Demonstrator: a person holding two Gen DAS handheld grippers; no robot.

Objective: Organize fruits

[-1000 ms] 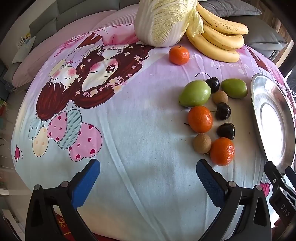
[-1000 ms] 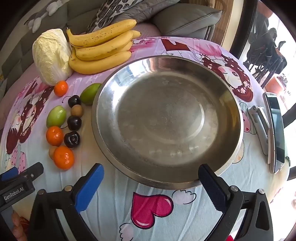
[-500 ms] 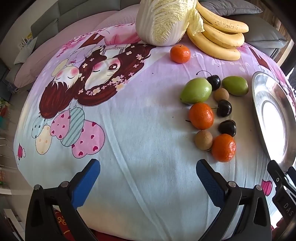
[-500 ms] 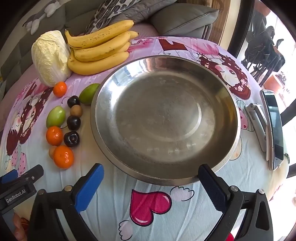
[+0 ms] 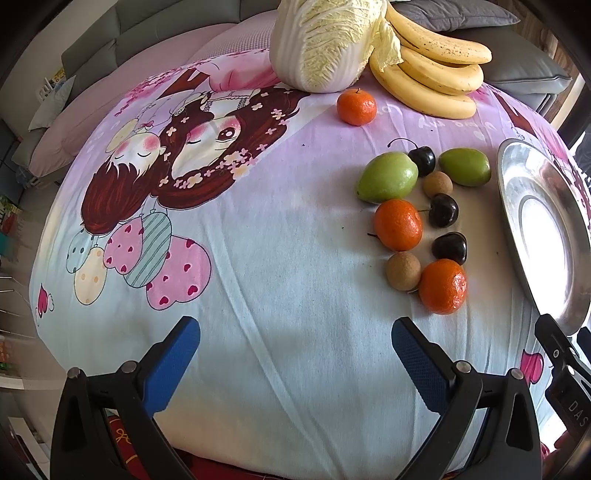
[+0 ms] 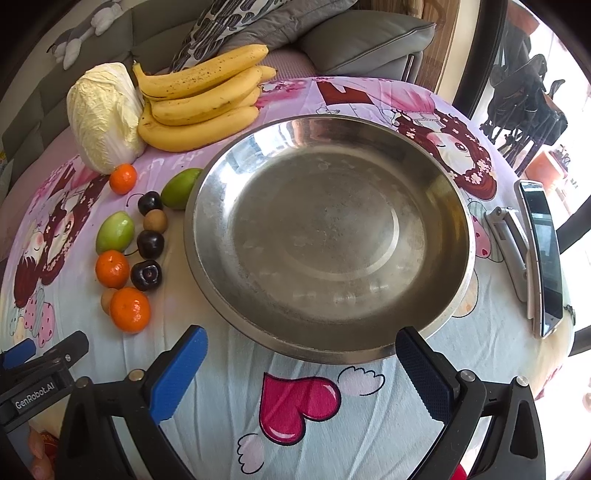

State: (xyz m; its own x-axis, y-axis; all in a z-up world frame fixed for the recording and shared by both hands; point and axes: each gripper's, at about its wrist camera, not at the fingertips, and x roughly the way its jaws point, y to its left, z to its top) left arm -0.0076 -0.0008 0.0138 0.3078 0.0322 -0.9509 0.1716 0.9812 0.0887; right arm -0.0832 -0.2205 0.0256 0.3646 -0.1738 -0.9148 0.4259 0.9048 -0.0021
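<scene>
An empty steel bowl sits on the cartoon-print tablecloth; its rim shows in the left wrist view. Left of it lies a cluster of small fruit: three oranges, the nearest one, two green fruits, three dark cherries and two brown fruits. Bananas lie at the far edge. My left gripper is open and empty, left of the cluster at the near edge. My right gripper is open and empty in front of the bowl.
A napa cabbage stands by the bananas. A phone and a silver object lie right of the bowl. A grey sofa with cushions is behind the table. The table edge runs just under both grippers.
The left gripper has shifted slightly left and back, so the fruit cluster sits a little farther right. The right gripper has drawn back a little from the bowl. Both stay open.
</scene>
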